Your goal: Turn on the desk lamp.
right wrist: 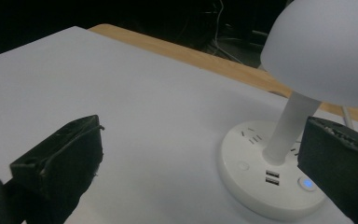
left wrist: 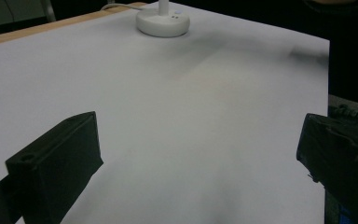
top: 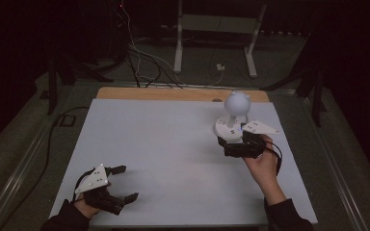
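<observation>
Left gripper (top: 120, 184) rests wide open at the near-left corner of the worktop (top: 164, 154) | right gripper (top: 238, 144), jaws wide, sits just before the white lamp (top: 234, 118) near the far-right edge | its blue-lit button (right wrist: 307, 183) seemingly nearest the right jaw.

White lamp (right wrist: 279, 182), blue light (right wrist: 308, 184), white table (top: 173, 144)

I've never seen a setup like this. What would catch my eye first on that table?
Most striking is the white lamp with its round domed shade, standing at the far right of the pale table; its round base carries sockets and a small blue lit button. The right gripper sits right at that base with its fingers open. Near the front left corner, the left gripper rests open, with nothing between its fingers.
</observation>
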Action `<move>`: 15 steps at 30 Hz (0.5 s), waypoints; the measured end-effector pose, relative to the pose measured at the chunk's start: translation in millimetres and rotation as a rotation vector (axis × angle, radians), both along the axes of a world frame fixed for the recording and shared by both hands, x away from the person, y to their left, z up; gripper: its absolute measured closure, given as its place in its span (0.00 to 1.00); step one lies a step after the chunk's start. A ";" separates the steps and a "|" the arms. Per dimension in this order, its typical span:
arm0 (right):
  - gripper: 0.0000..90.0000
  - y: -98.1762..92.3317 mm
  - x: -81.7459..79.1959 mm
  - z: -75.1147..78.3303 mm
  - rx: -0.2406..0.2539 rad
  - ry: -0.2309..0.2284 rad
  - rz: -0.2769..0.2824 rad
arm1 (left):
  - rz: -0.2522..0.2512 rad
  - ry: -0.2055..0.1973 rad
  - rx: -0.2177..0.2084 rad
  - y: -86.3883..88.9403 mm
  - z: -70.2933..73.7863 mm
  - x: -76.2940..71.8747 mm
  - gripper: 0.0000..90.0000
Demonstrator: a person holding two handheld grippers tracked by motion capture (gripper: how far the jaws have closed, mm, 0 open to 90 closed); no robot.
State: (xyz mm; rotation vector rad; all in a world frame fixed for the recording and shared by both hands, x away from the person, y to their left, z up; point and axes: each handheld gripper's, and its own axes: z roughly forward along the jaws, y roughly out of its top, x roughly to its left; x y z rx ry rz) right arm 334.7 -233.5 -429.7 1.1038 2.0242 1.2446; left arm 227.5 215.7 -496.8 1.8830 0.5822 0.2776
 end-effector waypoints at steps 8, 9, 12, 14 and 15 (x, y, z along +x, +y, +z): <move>0.00 4.6 9.6 -4.3 -0.032 -0.016 -0.060 | -0.001 -0.001 0.001 -0.1 0.2 -0.4 0.00; 0.00 5.4 10.2 -4.9 -0.035 -0.014 -0.067 | -0.002 0.000 -0.003 -0.1 0.3 -0.4 0.00; 0.00 7.1 12.9 -7.4 -0.034 -0.007 -0.092 | -0.001 0.000 0.003 -0.2 -0.1 -0.3 0.00; 0.00 8.3 14.9 -9.2 -0.038 -0.003 -0.114 | -0.002 0.000 0.006 -0.3 0.0 -0.3 0.00; 0.00 9.1 15.7 -10.2 -0.047 -0.007 -0.135 | -0.002 -0.001 0.003 -0.4 0.2 -0.3 0.00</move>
